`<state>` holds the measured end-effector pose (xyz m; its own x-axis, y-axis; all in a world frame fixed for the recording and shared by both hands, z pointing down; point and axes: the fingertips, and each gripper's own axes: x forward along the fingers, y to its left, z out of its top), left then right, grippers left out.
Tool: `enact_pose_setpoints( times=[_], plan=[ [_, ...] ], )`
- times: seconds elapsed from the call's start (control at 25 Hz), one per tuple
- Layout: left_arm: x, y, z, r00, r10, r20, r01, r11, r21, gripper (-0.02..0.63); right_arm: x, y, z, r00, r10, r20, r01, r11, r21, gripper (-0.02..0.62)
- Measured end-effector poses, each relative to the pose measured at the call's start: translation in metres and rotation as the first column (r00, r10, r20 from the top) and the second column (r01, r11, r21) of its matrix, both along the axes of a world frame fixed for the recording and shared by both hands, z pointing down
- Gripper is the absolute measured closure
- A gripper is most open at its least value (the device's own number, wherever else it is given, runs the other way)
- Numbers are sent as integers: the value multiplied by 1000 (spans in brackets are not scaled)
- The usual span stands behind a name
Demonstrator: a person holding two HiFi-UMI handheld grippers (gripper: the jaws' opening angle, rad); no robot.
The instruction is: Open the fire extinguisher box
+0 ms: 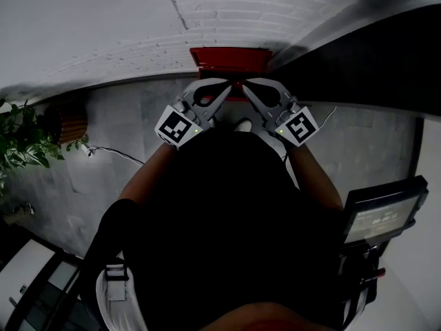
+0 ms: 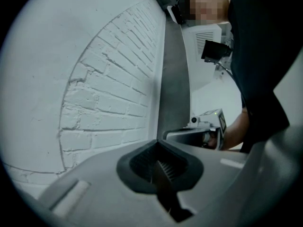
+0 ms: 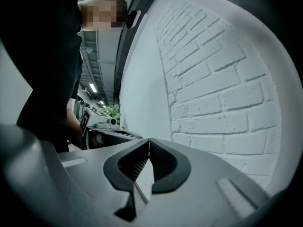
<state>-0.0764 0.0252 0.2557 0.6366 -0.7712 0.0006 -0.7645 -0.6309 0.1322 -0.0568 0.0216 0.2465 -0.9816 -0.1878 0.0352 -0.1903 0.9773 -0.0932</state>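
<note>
The red fire extinguisher box (image 1: pixel 231 58) stands on the grey floor against the white brick wall, straight ahead of me in the head view. Only its top and upper front show. Both grippers are raised in front of my dark torso, short of the box and not touching it. My left gripper (image 1: pixel 224 88) and right gripper (image 1: pixel 248 88) point inward with their tips close together. In the left gripper view the left gripper (image 2: pixel 158 141) is shut with nothing between its pads. The right gripper (image 3: pixel 149 140) is likewise shut and empty in its own view.
A white brick wall (image 1: pixel 227 12) runs behind the box, with a dark panel (image 1: pixel 372 54) to its right. A green plant (image 1: pixel 21 140) stands at the left, and a thin cable (image 1: pixel 110 154) lies on the floor. A dark cart with a screen (image 1: pixel 382 216) is at the right.
</note>
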Motion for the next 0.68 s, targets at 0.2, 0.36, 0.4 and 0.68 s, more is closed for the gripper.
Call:
enact_pose_setpoints(
  times=[0.2,0.36,0.4,0.68],
  plan=[
    [-2,-3,-1,1000,1,3,-1,1000,2,604,-1,-1,0,1000,6,0,-6,1000,-5,584],
    [-2,-4,2,1000,-1,0,1,1000,-6,604,0,-2,0,1000,13,-1,-13,1000,-4,584],
    [-2,-4,3,1000,-1,-2,1,1000,-8,604,1,-2,1,1000,15,-4,-15,1000,-5,584],
    [0,-4,13,999,15,30,-15,1000,-22,604,5,-5,6,1000,27,-8,-28,1000,-15,584]
  ],
)
